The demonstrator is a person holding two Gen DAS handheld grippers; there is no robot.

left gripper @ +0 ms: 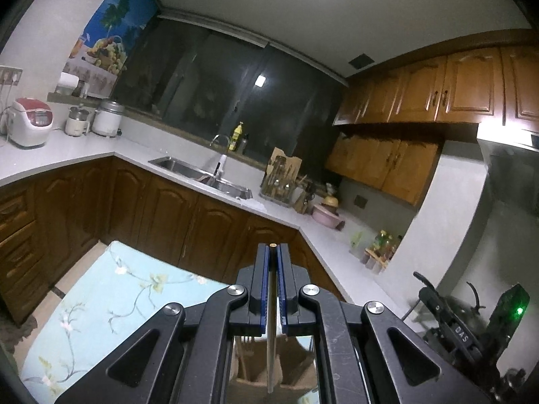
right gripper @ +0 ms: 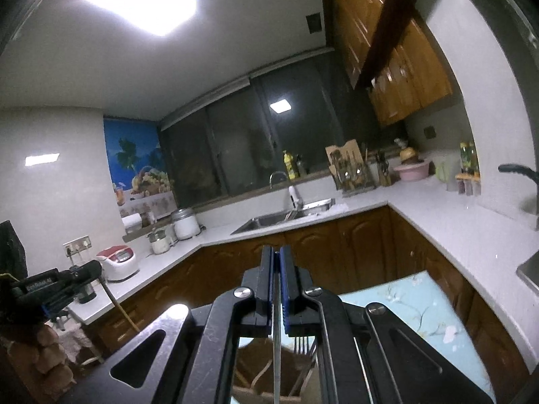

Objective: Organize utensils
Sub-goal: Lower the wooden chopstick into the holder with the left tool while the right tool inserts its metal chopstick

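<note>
Below my claws sits a table under a pale blue floral cloth (left gripper: 111,299); a wooden compartmented organizer (right gripper: 266,367) rests on it, only glimpsed between the gripper frames, with fork tines (right gripper: 300,348) showing there.

Beyond the table, a white L-shaped countertop (left gripper: 84,149) on dark wood cabinets. On it, at the left end: a red-and-white rice cooker (left gripper: 30,126), a small lidded pot (left gripper: 76,124), a white canister (left gripper: 107,118). At mid-run: a steel sink (left gripper: 202,173). Near the right corner: a utensil rack (left gripper: 281,185), a knife block (left gripper: 303,200), a pink bowl (left gripper: 325,215), then a spice rack (left gripper: 380,252).
</note>
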